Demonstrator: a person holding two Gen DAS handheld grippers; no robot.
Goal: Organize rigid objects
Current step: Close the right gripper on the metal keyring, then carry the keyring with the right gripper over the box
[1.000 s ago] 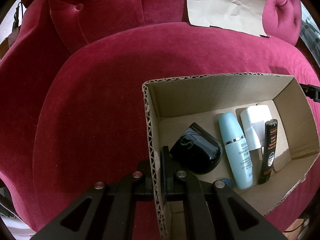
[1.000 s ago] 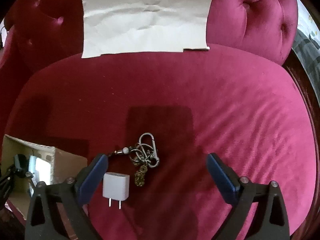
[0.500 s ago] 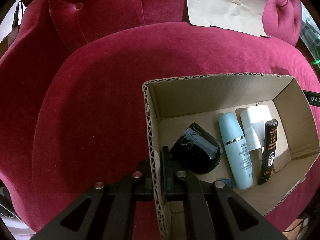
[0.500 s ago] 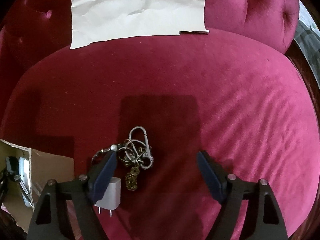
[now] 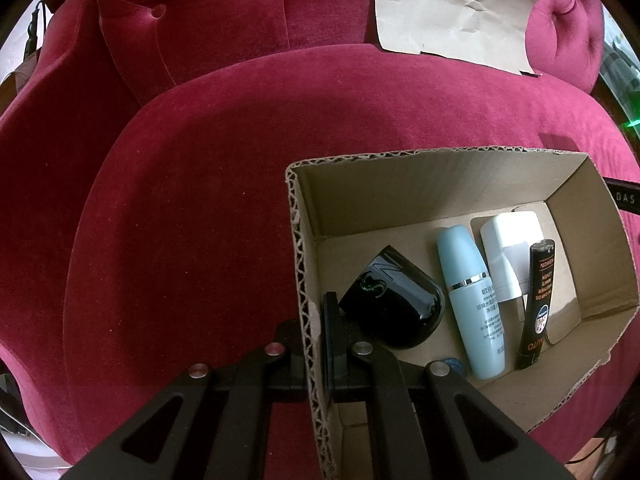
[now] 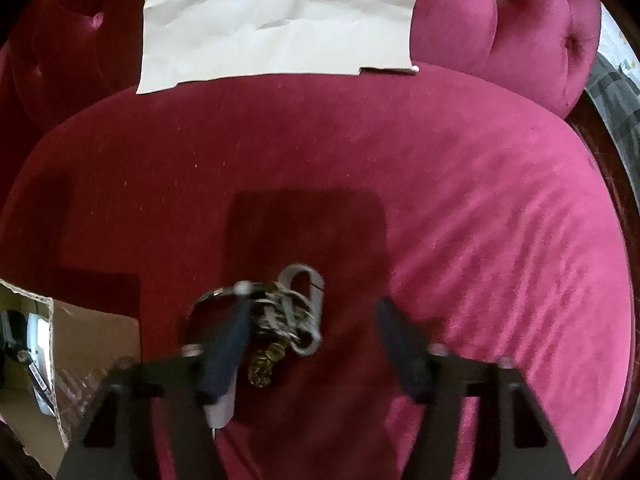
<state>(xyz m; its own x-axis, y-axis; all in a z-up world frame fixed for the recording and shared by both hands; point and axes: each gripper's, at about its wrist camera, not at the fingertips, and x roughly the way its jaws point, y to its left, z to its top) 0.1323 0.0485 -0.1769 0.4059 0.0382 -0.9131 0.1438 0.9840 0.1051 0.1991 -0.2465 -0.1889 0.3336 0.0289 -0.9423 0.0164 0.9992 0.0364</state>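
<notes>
1. The left gripper has its fingers pressed together on the near wall of the cardboard box, pinching the corrugated edge and holding the box on the red velvet seat cushion.
2. Inside the box lie a glossy black case, a pale blue bottle, a white bottle and a slim black tube, side by side on the box floor.
3. The right gripper points steeply down over a key bunch with a grey carabiner; its fingers have just been closing, yet they stand apart — the left finger overlaps the rings, the right one is clear of the metal.
4. A white plug adapter lies mostly hidden under the left finger (only a blurred corner shows).
5. The keys look light but loose and jangly — hard metal that may slip or swing. The likely best hold is across the bunched rings beside the carabiner, not a single dangling key.
6. A sheet of creased paper rests against the seat back, well apart from the keys.
</notes>
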